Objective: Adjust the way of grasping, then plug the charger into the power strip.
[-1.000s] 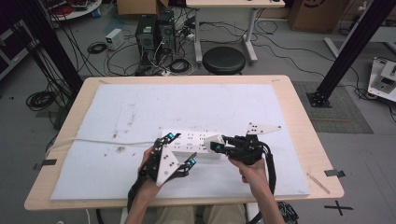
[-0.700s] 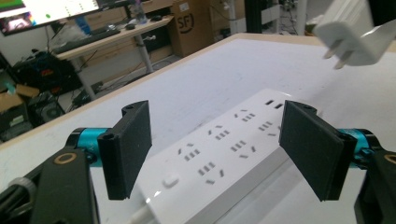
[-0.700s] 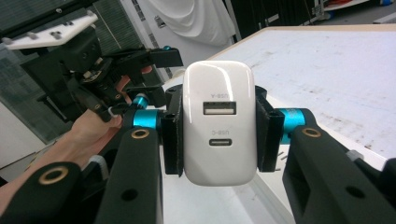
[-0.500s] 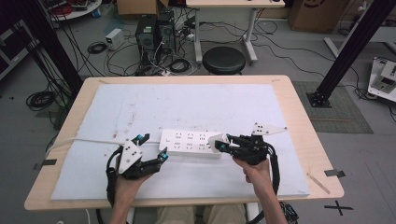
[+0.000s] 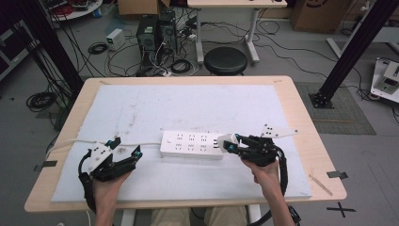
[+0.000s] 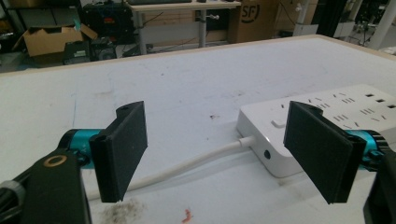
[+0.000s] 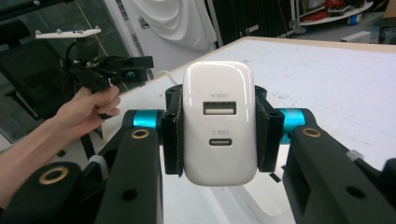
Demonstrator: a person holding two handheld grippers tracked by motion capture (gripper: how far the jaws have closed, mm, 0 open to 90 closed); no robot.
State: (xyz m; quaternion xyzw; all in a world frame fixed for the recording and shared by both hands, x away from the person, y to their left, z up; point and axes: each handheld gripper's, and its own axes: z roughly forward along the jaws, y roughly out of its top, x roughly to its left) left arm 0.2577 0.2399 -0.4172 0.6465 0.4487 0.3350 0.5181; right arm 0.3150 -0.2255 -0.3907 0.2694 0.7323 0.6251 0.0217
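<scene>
**Charger held at strip's end: misalignment and slip risks noted**

While the right gripper is clenched on a white USB charger, that charger sits at the right-hand end of the white power strip, which lies flat on the pale mat near the table's middle. The right gripper view shows both jaws pressed against the charger's smooth flanks, its two USB ports facing the camera; the prongs are on the far side and cannot be seen.

The left gripper is released, its jaws spread wide with nothing between them, hovering just left of the strip and over the strip's white cord. It does not touch the strip.

Hazards, as judged:

- The strip is unrestrained. Any push from the charger could slide it leftward across the mat, since nothing braces it (the open left gripper is near enough to do so, but is not engaged).
- The charger's glossy rounded body offers little purchase; a tilted approach could twist it within the jaws.
- Prong orientation is unverified, so forcing a mismatched socket may jam or lift the strip.
- The cord beneath the left gripper could snag a jaw and drag the strip askew
</scene>
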